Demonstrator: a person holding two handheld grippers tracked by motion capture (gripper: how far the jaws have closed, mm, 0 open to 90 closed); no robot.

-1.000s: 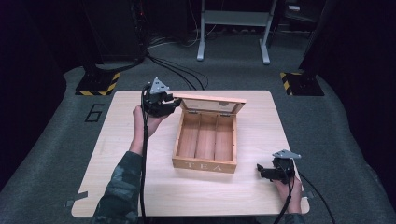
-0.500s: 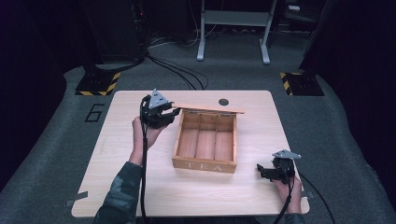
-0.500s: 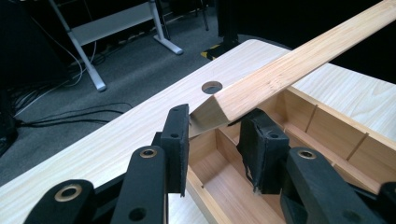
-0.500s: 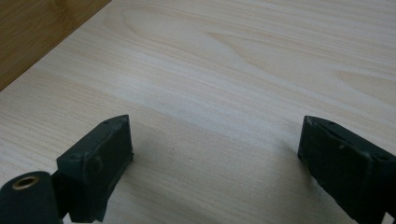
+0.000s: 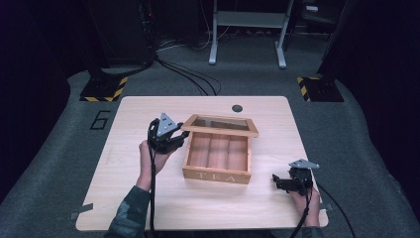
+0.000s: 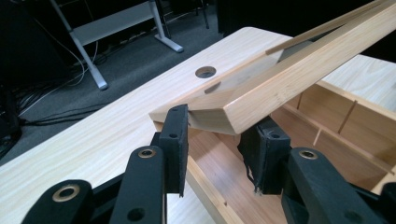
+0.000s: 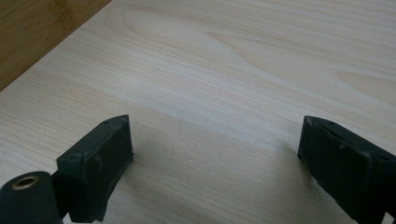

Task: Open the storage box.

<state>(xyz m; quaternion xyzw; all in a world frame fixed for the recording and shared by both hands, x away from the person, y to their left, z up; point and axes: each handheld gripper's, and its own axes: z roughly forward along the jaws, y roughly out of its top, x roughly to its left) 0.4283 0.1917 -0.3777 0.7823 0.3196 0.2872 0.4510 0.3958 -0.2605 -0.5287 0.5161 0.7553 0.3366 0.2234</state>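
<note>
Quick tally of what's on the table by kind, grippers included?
Tea box: 1
Lid, hinged, part open, corner held by the left gripper: 1
Grippers, with the right gripper open over bare table: 2
Compartments in the box: 3
Total, compartments apart: 4

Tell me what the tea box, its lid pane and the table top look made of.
Tea box: light wood, smooth, probably lacquered; grain shows, "TEA" marked on the front.
Lid: same wood frame, mitred corner. Its pane looks clear, glass or acrylic; can't tell which.
Table: pale wood-grain top, matte; could be laminate or veneer rather than solid wood.
</note>
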